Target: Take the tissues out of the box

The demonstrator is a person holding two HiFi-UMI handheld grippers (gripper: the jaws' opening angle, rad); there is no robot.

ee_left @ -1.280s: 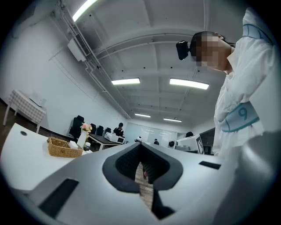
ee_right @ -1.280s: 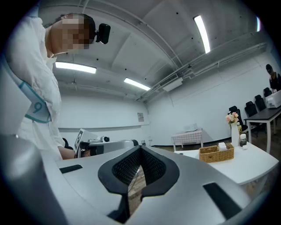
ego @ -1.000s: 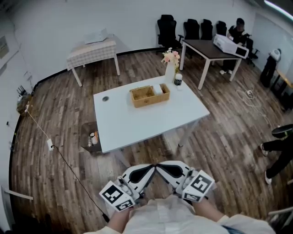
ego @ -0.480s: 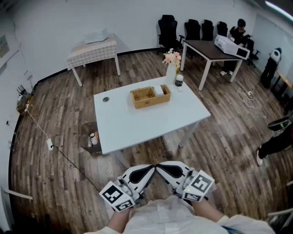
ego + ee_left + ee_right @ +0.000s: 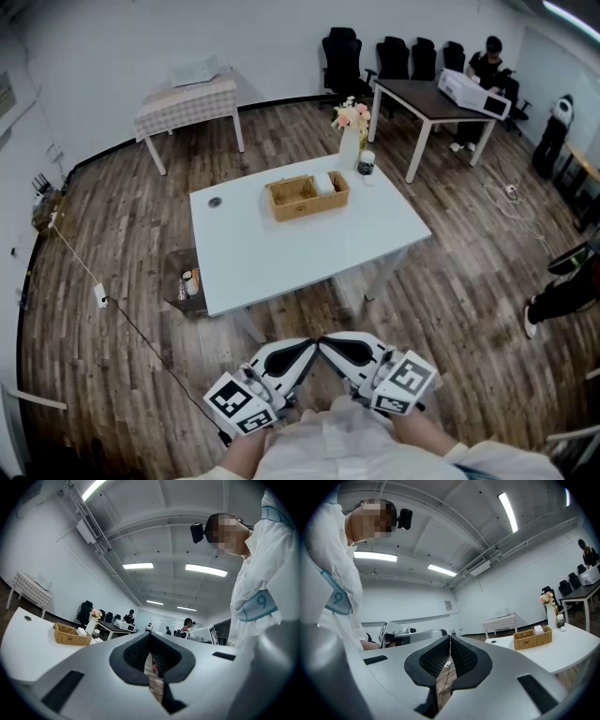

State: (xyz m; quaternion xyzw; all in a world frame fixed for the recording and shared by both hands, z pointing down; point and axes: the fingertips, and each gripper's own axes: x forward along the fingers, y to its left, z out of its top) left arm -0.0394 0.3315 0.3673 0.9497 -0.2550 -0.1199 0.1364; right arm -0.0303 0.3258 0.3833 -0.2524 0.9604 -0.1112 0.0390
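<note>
A wicker box [image 5: 302, 198] stands at the far side of the white table [image 5: 281, 253], with white tissues [image 5: 325, 182] at its right end. Both grippers hover low over the floor, close to my body and well short of the table. My left gripper [image 5: 306, 346] and right gripper [image 5: 332, 345] point toward each other, tips nearly touching, and both are shut with nothing held. In the left gripper view, past the shut left gripper [image 5: 150, 635], the box [image 5: 70, 635] and tissues [image 5: 82, 631] show far off. The right gripper [image 5: 450, 637] sees the box [image 5: 531, 639] and tissues [image 5: 539, 629] at its right.
A vase of flowers [image 5: 350, 131] and a small dark jar [image 5: 366, 165] stand at the table's far right corner. A low stool [image 5: 187, 281] sits by its left side, and a cable [image 5: 141, 328] crosses the floor. A person's legs [image 5: 562, 292] are at the right edge.
Both grippers stay where they were, shut. The person's leg at the right edge has shifted, and the view has nudged slightly.
</note>
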